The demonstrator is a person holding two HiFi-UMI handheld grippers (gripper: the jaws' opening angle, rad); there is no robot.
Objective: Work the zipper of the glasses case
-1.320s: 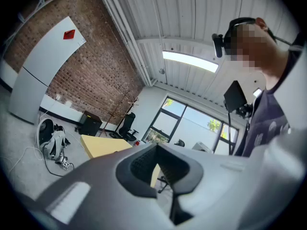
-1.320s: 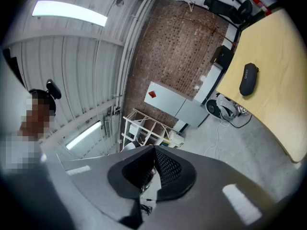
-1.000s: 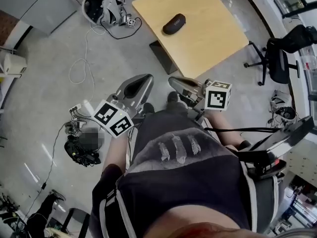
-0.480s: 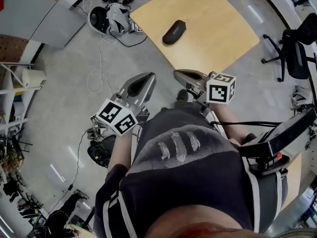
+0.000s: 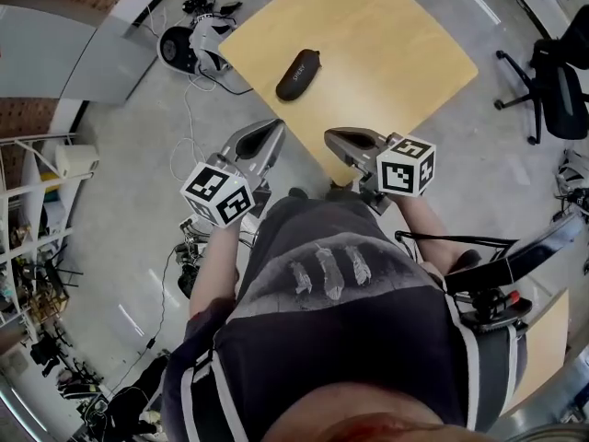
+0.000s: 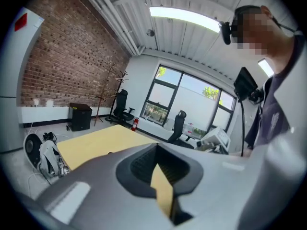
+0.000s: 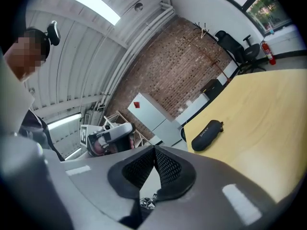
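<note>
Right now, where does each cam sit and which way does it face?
Head view: on the person's head, facing steeply down; shows torso, left gripper, right gripper, and the table with the case ahead.
Left gripper view: on the left gripper, along its shut jaws, over the table toward windows; torso at right.
Right gripper view: on the right gripper, along its shut jaws, over the table toward a brick wall; torso at left.
Shared: head and right gripper views both show the case.
</note>
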